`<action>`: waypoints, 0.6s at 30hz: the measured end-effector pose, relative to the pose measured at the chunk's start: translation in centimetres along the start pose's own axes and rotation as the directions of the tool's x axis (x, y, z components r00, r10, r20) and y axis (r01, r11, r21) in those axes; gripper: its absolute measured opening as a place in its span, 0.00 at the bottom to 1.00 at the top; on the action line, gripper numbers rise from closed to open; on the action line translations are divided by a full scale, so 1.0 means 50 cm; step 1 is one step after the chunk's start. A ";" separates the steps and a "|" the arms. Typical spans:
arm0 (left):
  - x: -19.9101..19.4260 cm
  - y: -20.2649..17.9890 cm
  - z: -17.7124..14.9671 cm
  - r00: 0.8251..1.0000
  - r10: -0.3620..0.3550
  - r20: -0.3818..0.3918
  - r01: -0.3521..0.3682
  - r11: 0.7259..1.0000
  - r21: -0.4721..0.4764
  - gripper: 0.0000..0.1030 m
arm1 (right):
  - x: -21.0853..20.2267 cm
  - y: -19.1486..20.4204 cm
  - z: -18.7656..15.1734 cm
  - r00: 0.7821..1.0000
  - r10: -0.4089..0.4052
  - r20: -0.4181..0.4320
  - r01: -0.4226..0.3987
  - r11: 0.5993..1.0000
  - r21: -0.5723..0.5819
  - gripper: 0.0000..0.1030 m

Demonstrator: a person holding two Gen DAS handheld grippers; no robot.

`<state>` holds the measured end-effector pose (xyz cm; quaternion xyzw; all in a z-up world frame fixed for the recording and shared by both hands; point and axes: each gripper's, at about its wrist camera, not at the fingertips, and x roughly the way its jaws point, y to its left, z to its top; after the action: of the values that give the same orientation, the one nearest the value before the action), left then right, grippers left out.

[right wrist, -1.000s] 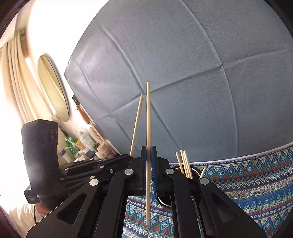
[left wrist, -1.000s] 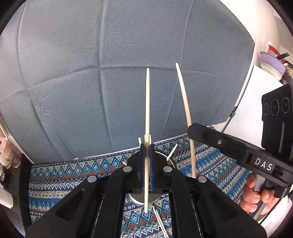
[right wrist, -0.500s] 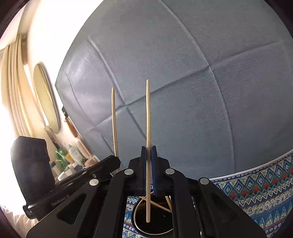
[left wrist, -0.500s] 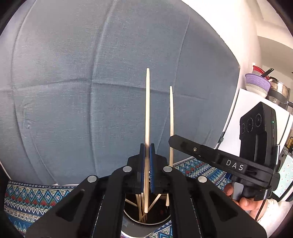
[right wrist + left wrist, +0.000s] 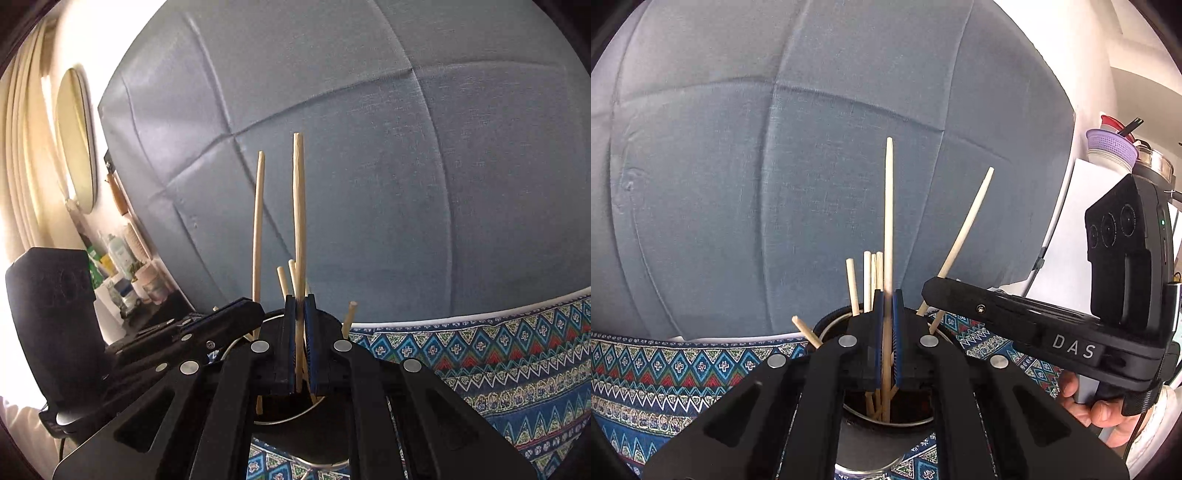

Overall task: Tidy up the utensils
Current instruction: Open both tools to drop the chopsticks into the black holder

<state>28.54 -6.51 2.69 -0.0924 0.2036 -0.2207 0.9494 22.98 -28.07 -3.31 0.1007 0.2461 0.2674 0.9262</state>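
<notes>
Left chopstick (image 5: 888, 229): a thin, pale wooden stick, judged light, stiff and smooth enough to be slipping if pinched loosely; it is best taken low on the shaft, as it is being taken here.
Left gripper (image 5: 886, 343): its jaws are standing nearly together, clamping that chopstick upright between the blue pads, most of its length rising above the jaws and its lower end reaching below them into the holder.
Right chopstick (image 5: 299, 221): the same kind of stick, judged equally light and prone to pivoting in a narrow pinch.
Right gripper (image 5: 300, 347): its jaws are also pressing almost shut on its stick, which is standing upright above them, lower end pointing into the cup.
Holder (image 5: 886, 424): a round metal cup sitting directly below both pairs of jaws on the patterned cloth (image 5: 665, 369).
Loose chopsticks (image 5: 870, 273): several are already leaning inside the cup, just behind and beside the jaws, likely crowding the entry.
</notes>
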 end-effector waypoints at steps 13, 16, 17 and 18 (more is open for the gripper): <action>-0.036 0.016 -0.028 0.999 0.013 -0.045 -0.013 1.000 0.005 0.05 | -0.025 0.003 -0.016 0.998 -0.054 -0.019 0.054 0.999 -0.002 0.09; -0.060 0.038 -0.022 0.999 0.010 -0.030 -0.011 0.998 -0.055 0.17 | -0.040 0.008 -0.015 0.997 -0.074 -0.006 0.074 0.997 -0.005 0.13; -0.069 0.041 -0.022 0.999 0.021 -0.025 -0.022 0.998 -0.055 0.27 | -0.047 0.010 -0.012 0.997 -0.078 0.002 0.078 0.997 -0.005 0.17; -0.077 0.043 -0.020 0.999 0.033 -0.020 -0.034 0.998 -0.051 0.31 | -0.054 0.010 -0.011 0.996 -0.084 0.008 0.084 0.996 -0.002 0.30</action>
<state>25.77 -2.93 2.56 -0.1113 0.2200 -0.2004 0.9482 20.49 -29.11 -2.52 0.0904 0.2461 0.2279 0.9377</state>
